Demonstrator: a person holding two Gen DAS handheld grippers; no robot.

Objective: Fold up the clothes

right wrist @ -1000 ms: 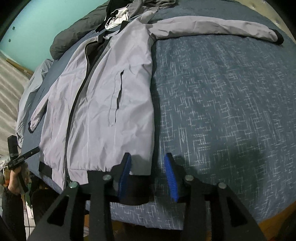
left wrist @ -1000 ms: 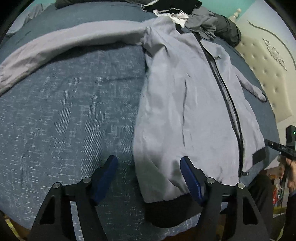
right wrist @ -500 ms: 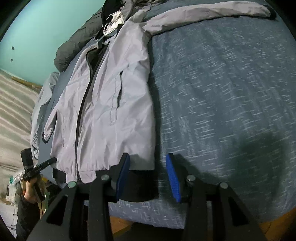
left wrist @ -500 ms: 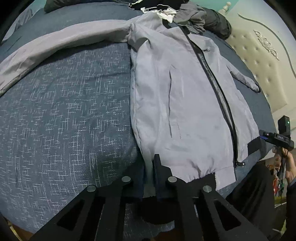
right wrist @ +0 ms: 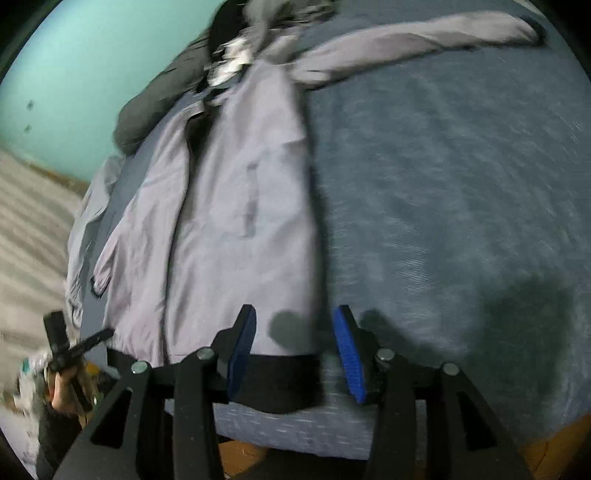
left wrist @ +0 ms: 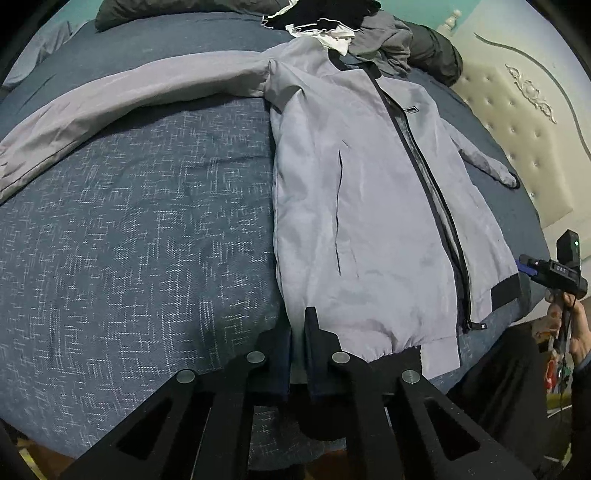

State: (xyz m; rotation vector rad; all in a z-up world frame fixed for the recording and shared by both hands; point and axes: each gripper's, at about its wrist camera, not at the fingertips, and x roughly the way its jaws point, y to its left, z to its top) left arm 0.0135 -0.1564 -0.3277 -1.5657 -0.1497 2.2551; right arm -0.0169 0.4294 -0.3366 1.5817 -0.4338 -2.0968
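A light grey zip jacket (left wrist: 369,221) with a black hem band lies face up on the blue bedspread (left wrist: 129,240). One sleeve (left wrist: 110,99) stretches far out to the left. My left gripper (left wrist: 298,332) is shut on the jacket's hem at its left side seam, with grey cloth pinched between the pads. In the right wrist view, which is blurred, my right gripper (right wrist: 295,325) straddles the other hem corner of the jacket (right wrist: 240,221). Its jaws are opening, and the blue pads (right wrist: 347,354) stand clear of the cloth.
A heap of dark and white clothes (left wrist: 332,14) lies past the collar at the far end. A cream tufted headboard (left wrist: 535,129) stands to the right, and a teal wall (right wrist: 74,55) is behind. The bed's wooden edge (right wrist: 554,443) is right below my grippers.
My left jaws closed from wide open onto the jacket's hem corner. The right gripper rolled a little, and its view tilted and blurred, while its jaws stayed apart over the other corner.
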